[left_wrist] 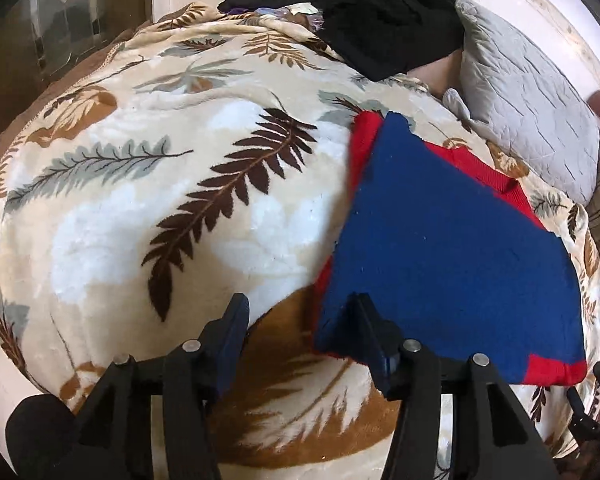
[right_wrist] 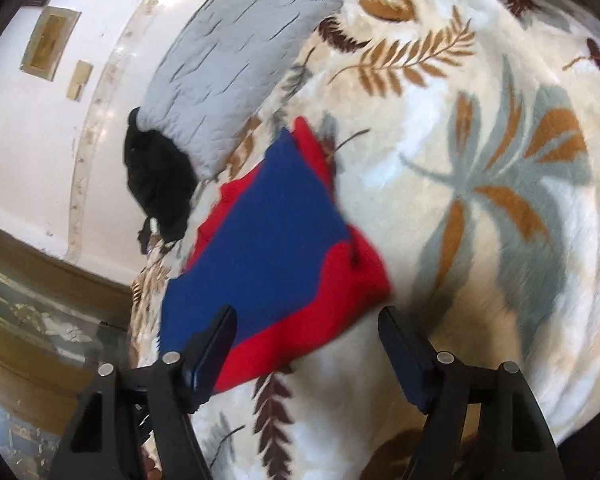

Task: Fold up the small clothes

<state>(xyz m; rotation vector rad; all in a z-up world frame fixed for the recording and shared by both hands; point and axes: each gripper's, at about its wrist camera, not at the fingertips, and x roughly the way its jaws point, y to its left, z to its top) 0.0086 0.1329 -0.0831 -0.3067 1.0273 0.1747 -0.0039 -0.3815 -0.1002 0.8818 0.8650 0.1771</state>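
**Folded sweater down, both tongs wide**

Nearest the lens: black two-finger left gripper (left_wrist: 300, 330), fingers spread wide, holding nothing; right-hand finger tip over the near left corner of the blue-and-red knitted sweater (left_wrist: 440, 248), whether touching the cloth or just above it cannot be told. Black two-finger right gripper (right_wrist: 308, 338) likewise wide and empty, left finger over the sweater's near blue edge, right finger over bare blanket.

Sweater lying flat on the cream plush blanket with brown and grey fern leaves (left_wrist: 140, 200), already doubled into a compact slab: blue panel on top, red layer peeking out along the far edge and at the near right corner. In the right wrist view, red showing along the near and right sides (right_wrist: 284, 264), picture slightly blurred.

Judged step: a fold just laid, release made. Likely next call: either one more fold across to halve the slab, or a light squaring of the uneven red margins; for either, a pinch through all layers at a near corner, not the top blue layer alone.

Edges and room: wide open blanket to the left in the left wrist view, good for swinging a fold over. Grey quilted pillow (left_wrist: 528, 112) near the sweater's far right side, tight there. Black crumpled garment pile (left_wrist: 384, 12) far off, well apart. Blanket edge close at the near side.
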